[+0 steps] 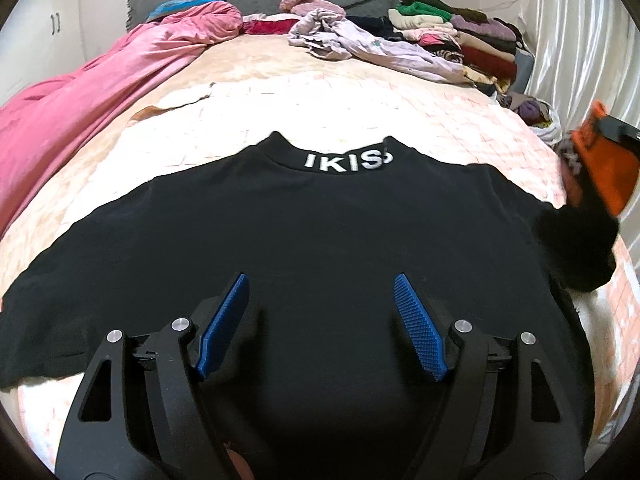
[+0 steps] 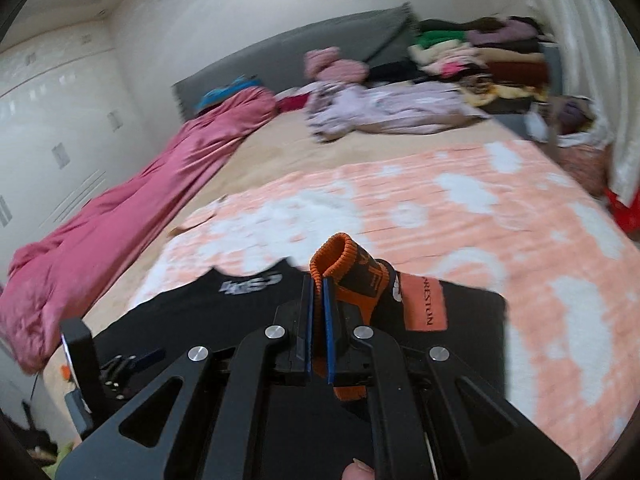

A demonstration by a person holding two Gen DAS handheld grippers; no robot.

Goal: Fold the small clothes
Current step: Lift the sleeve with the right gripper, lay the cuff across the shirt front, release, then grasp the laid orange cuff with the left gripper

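While the black T-shirt [image 1: 320,232] lies spread flat on the peach-and-white bedspread [image 1: 328,108], collar away from the left wrist camera, the left gripper [image 1: 320,284] hovers over its lower half with both blue pads wide apart, holding nothing. Over the shirt's right side, the right gripper [image 2: 318,280] is clamped on an orange-and-black knit piece [image 2: 352,272]. Folded clothes [image 1: 460,36] are stacked at the bed's far right corner.
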